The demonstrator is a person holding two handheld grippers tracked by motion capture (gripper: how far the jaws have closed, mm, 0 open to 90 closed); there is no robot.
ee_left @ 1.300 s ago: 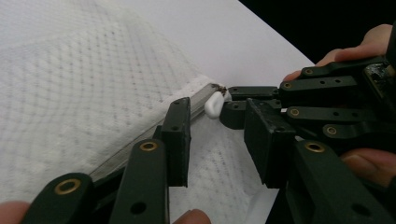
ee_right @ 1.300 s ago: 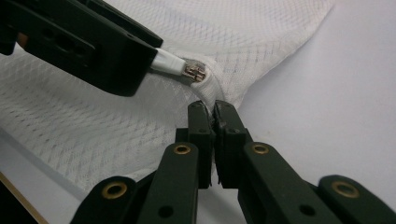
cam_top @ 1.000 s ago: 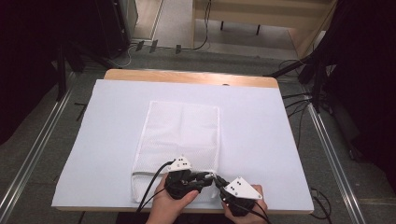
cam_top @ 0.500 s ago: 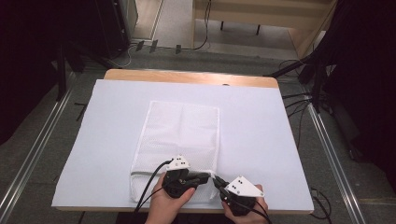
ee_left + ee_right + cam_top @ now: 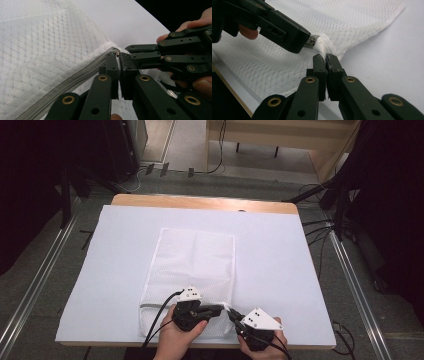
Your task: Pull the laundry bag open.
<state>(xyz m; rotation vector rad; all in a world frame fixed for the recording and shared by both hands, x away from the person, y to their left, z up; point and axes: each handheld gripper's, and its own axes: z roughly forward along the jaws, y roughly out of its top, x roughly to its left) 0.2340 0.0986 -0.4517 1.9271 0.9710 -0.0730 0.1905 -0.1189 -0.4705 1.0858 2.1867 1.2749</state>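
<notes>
Closing just now, left claw (image 5: 220, 309) grips the mesh bag's (image 5: 195, 260) zipper pull (image 5: 312, 41); right claw (image 5: 325, 60) pinches that bag's corner beside it, both hands low at the worktop's (image 5: 280, 255) near edge

light: bright, even on worktop (image 5: 280, 245) | surroundings: dark | shadows: faint | focus: near claw links soft | glare: none

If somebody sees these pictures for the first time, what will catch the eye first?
First, the white mesh laundry bag lying flat in the middle of the white table cover. Next, at the bag's near right corner, the left gripper pinches the metal zipper pull, while the right gripper clamps the fabric corner just beside it.
</notes>
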